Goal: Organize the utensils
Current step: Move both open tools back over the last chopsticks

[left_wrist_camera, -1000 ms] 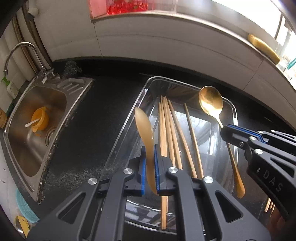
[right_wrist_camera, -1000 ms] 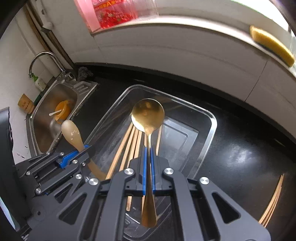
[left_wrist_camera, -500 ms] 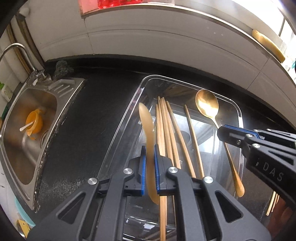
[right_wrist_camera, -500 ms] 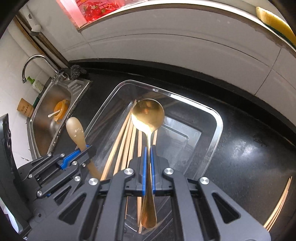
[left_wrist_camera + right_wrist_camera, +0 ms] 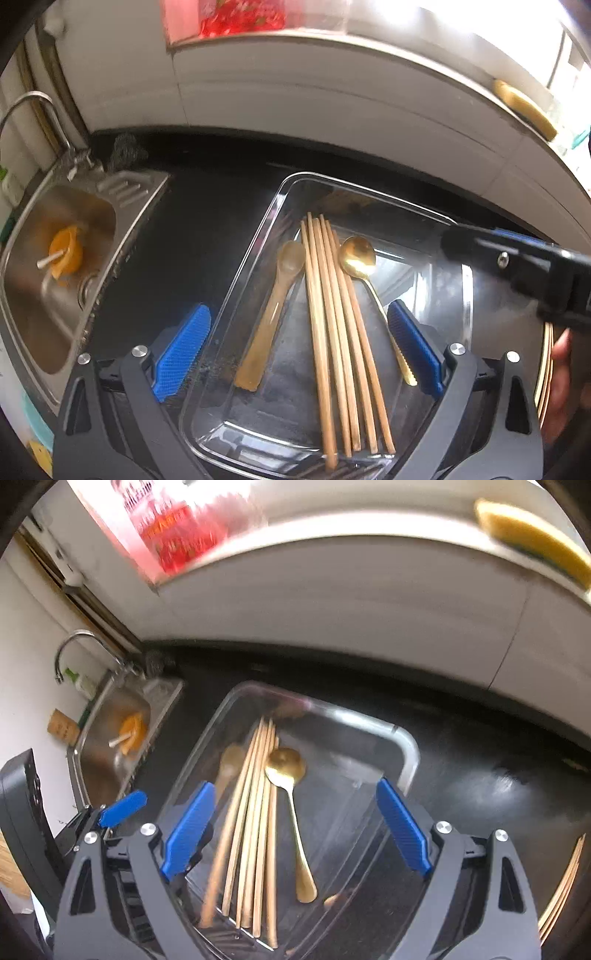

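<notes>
A clear plastic tray (image 5: 273, 221) sits on the black counter and holds several wooden chopsticks (image 5: 332, 325). A pale wooden spoon (image 5: 271, 314) lies left of them and a gold spoon (image 5: 357, 256) right of them. My left gripper (image 5: 299, 347) hovers over the tray, its jaws opening wide, nothing pressed between the blue pads. In the right wrist view my right gripper (image 5: 295, 830) is likewise opening above the tray (image 5: 404, 746), with the gold spoon (image 5: 286, 768) and the chopsticks (image 5: 255, 812) lying loose below it. The pale spoon (image 5: 229, 764) is blurred there.
A steel sink (image 5: 33, 295) with an orange object (image 5: 66, 251) and a faucet (image 5: 33, 107) lies to the left. Loose chopsticks (image 5: 561, 886) lie on the counter at the right. A white wall and a ledge with a yellow sponge (image 5: 535, 535) stand behind the tray.
Both grippers went from shut to wide open. The pale spoon left the left gripper and the gold spoon left the right; both now lie in the tray.
</notes>
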A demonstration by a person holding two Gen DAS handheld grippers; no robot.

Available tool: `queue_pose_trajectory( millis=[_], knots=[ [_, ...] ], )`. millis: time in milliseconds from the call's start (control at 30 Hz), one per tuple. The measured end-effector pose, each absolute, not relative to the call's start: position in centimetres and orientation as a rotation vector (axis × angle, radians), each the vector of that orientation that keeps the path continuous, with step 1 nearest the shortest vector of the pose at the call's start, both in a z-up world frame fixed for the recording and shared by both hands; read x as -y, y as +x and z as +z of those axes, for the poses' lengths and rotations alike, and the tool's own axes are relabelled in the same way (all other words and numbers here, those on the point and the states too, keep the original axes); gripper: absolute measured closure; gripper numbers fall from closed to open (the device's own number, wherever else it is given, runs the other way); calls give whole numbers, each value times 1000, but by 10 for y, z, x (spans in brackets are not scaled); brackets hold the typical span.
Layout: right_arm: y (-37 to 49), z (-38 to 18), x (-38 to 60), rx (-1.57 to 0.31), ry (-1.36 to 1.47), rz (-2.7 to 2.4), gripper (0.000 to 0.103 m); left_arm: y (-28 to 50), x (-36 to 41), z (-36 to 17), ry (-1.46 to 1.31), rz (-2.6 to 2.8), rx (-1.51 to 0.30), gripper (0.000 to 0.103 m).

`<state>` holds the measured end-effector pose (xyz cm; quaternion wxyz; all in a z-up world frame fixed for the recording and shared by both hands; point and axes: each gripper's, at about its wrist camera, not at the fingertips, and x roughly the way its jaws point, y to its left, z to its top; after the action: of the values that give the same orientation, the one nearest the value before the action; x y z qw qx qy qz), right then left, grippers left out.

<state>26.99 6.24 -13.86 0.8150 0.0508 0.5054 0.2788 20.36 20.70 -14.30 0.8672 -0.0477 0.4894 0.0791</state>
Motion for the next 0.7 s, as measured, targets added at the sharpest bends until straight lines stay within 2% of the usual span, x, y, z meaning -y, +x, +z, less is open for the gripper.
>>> queue_pose_trajectory(
  millis=[367,700],
  knots=[
    [225,-114,-26,-1019,65,527,13,169,-201,-118,-95,174,-1009,6],
    [150,-100,84,-933,50,293,13,139,-111,-106,5,7,-981,6]
  ],
)
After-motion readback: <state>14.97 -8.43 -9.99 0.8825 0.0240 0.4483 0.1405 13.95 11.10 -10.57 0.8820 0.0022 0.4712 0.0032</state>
